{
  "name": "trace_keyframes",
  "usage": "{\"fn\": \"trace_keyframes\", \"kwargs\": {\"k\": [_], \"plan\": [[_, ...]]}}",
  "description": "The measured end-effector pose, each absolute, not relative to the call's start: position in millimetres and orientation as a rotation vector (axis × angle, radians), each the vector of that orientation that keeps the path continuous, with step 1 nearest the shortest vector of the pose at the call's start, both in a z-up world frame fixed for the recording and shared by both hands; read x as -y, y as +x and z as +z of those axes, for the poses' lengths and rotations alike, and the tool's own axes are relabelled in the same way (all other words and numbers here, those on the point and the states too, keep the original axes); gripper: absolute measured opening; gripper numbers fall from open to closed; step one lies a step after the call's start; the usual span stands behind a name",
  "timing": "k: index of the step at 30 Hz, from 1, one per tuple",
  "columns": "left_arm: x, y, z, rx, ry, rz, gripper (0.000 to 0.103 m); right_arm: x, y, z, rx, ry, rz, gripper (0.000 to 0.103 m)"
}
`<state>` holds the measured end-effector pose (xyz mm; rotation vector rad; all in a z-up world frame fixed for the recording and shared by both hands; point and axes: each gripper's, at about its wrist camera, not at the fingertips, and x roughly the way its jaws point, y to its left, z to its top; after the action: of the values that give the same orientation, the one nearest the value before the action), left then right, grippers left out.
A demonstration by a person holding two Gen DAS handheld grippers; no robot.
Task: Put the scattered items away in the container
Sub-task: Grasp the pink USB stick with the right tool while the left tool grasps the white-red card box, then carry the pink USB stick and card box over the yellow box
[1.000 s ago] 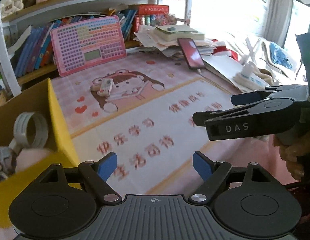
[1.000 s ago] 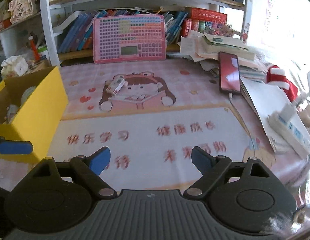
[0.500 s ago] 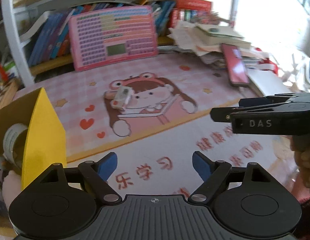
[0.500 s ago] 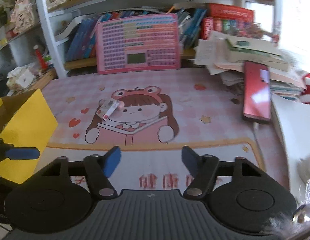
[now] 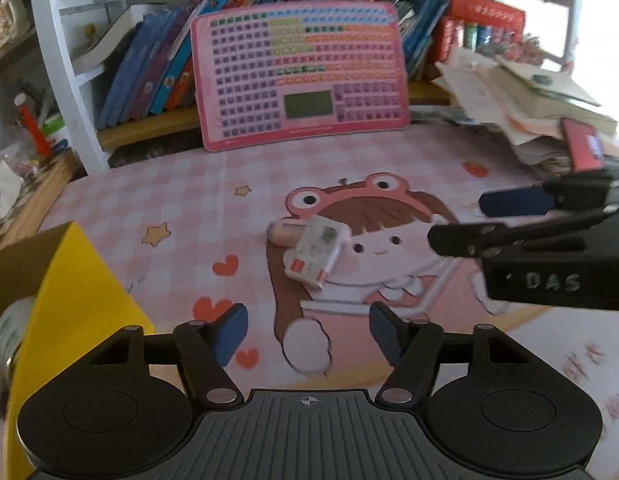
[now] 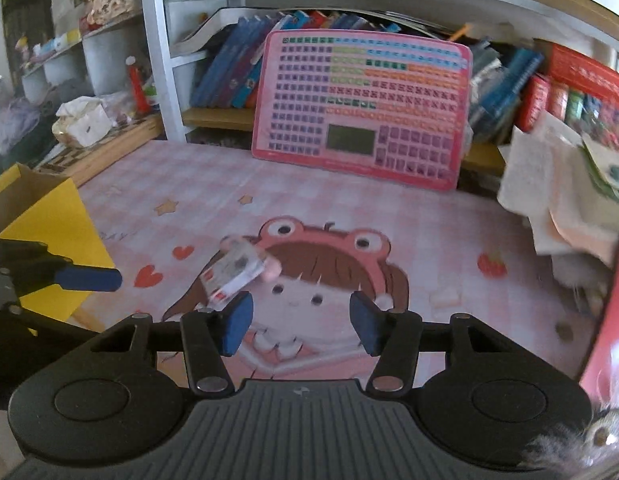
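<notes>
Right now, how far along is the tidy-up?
Partly done: the yellow box already holds a tape roll at its near edge. Nothing is in hand: the left tool and right tool are both open and empty. Left: the small white packet and the pink piece under it, loose on the desk mat, just ahead of both tools.

Ahead of you a pink keyboard toy [image 5: 299, 76] leans against the shelf books [image 5: 149, 76]; a cartoon desk mat [image 6: 309, 216] covers the table, with stacked papers [image 5: 521, 100] at your right.
</notes>
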<state>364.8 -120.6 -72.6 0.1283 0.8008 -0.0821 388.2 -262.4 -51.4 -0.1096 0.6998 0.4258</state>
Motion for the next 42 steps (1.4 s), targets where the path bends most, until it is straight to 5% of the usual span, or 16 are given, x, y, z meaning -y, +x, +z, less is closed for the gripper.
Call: {"fn": "trace_keyframes", "kwargs": {"k": [6,11,16,30,35,42], "plan": [[120,408,-92,-0.801,0.109,-0.069,0.063,261,417,-61,-0.73,-0.102,0.429,0.051],[118,436,-104,-0.871,0.063,-0.074,0.042,260,431,-62,-0.733,-0.087,0.446,0.05],[110,433,-106,-0.868,0.038,-0.103,0.032,255,444,-63,-0.746,-0.089,0.504,0.05],[88,365,-80,-0.906,-0.056,-0.068,0.03,183,483,-102,-0.802,-0.312,0.697,0.049],[88,355,-69,-0.888,-0.076,-0.077,0.03,180,479,-106,-0.811,-0.309,0.723,0.023],[89,340,-57,-0.888,-0.08,-0.119,0.03,217,442,-92,-0.85,-0.187,0.662,0.023]]}}
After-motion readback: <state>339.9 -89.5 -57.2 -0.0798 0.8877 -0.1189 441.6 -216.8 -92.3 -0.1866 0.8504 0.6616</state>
